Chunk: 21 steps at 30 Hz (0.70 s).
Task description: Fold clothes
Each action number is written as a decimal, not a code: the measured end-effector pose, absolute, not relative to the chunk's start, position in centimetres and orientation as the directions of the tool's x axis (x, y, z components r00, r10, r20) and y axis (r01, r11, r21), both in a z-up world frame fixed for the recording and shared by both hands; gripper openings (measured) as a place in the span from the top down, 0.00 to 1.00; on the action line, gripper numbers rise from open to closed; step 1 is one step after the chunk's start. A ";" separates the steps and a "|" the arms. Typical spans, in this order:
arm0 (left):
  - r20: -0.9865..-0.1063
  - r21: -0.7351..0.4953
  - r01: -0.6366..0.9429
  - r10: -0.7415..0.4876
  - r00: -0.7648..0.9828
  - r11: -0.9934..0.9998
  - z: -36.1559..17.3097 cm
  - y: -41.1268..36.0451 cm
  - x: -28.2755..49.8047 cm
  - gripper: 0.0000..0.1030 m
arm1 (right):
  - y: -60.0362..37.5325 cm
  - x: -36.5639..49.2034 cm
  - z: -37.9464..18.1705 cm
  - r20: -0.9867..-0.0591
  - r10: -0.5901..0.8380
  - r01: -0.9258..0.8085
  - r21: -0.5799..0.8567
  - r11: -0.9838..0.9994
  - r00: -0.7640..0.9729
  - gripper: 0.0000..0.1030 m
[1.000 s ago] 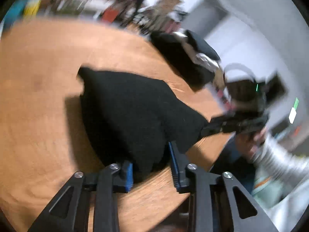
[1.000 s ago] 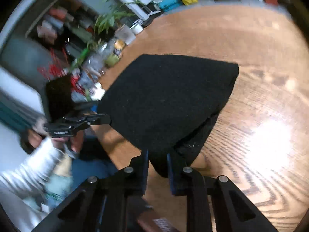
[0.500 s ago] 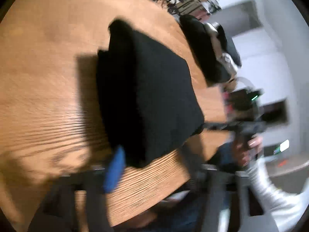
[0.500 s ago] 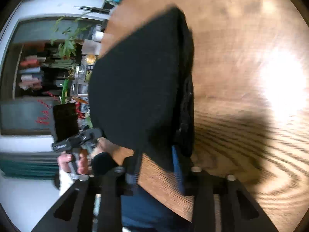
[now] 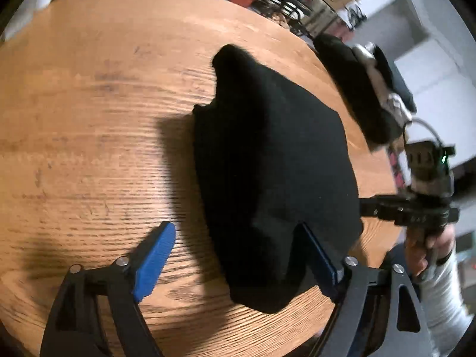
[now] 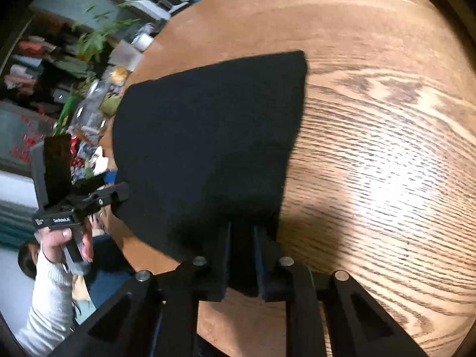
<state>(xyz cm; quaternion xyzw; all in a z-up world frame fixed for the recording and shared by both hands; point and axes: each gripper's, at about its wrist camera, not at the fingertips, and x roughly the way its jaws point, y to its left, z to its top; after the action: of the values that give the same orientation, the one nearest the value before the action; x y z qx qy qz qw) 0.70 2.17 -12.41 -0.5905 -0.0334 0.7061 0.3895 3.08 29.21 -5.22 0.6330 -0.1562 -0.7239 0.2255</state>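
A black folded garment [image 5: 267, 154] lies on the round wooden table [image 5: 89, 119]. My left gripper [image 5: 235, 227] hangs over its near edge with its jaws wide and still opening. The cloth lies between the blue pads [image 5: 154, 253] without being pressed by them. In the right wrist view the same garment [image 6: 208, 136] spreads out ahead, and my right gripper [image 6: 241, 227] is closing narrowly on its near edge, with cloth pinched between the fingers. Each view also shows the other gripper at the garment's side: the right gripper [image 5: 367, 208] and the left gripper [image 6: 119, 193].
A second dark heap of clothes [image 5: 366, 89] sits at the table's far right edge. A hand in a white sleeve [image 6: 50, 291] holds the other gripper beyond the near rim. Plants and clutter [image 6: 89, 38] stand past the table.
My left jaws have gone from shut on the garment's corner to wide apart. The garment has sunk flat onto the table. My right jaws widened briefly, then narrowed on the cloth again.
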 end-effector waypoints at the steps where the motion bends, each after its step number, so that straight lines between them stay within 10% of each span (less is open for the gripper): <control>1: -0.807 -0.499 -0.520 0.591 -0.012 -0.693 -11.8 1.8 0.9 0.17 | 29.6 3.2 -5.2 -0.853 -0.512 0.114 0.502 -0.858 -0.103 0.73; 10: -0.718 -0.480 -0.613 0.682 -0.136 -0.628 -3.8 0.5 1.0 0.17 | 31.0 5.1 -0.1 -0.860 -0.466 0.138 0.446 -0.884 -0.206 0.60; 21: -0.896 -0.355 -0.472 0.438 -0.075 -0.807 -11.4 4.6 -5.5 0.08 | 26.1 0.8 -2.4 -0.862 -0.492 0.236 0.458 -0.857 -0.117 0.49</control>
<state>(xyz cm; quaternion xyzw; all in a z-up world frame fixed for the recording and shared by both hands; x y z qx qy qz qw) -5.48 4.61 -11.41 -0.6051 0.0139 0.7329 0.3106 0.82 26.09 -2.35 0.6172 -0.1040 -0.7401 0.2459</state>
